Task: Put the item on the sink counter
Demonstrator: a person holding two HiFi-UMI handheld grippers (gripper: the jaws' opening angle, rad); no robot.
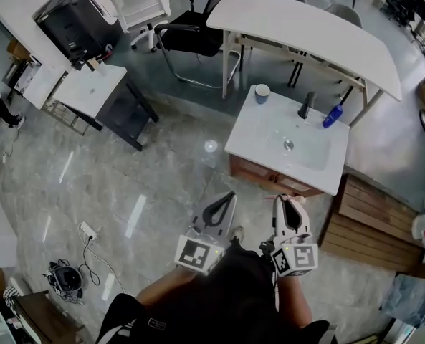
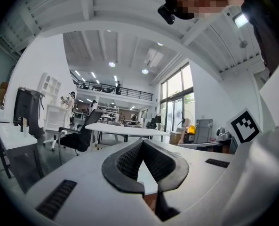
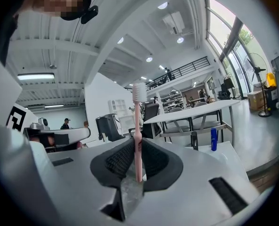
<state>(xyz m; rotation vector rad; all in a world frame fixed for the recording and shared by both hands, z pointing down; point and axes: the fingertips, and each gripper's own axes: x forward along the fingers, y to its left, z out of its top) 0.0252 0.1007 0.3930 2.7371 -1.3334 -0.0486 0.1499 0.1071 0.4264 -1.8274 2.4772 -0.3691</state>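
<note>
The pink toothbrush [image 3: 138, 121] stands upright, bristles on top, clamped between the jaws of the right gripper [image 3: 138, 144], which is held just short of the near edge of the white sink tabletop [image 1: 249, 131]. On that tabletop a blue cup [image 1: 262, 92], a dark faucet [image 1: 307, 104] and a blue bottle [image 1: 332, 115] stand behind the basin [image 1: 291, 147]. The left gripper [image 2: 141, 145], beside the right one, has its jaws together on nothing.

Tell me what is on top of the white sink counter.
On the white sink counter: a blue cup, a black faucet and a blue bottle. Only the patches beneath them are covered. The pink toothbrush stands in the jaws of the right gripper.
</note>
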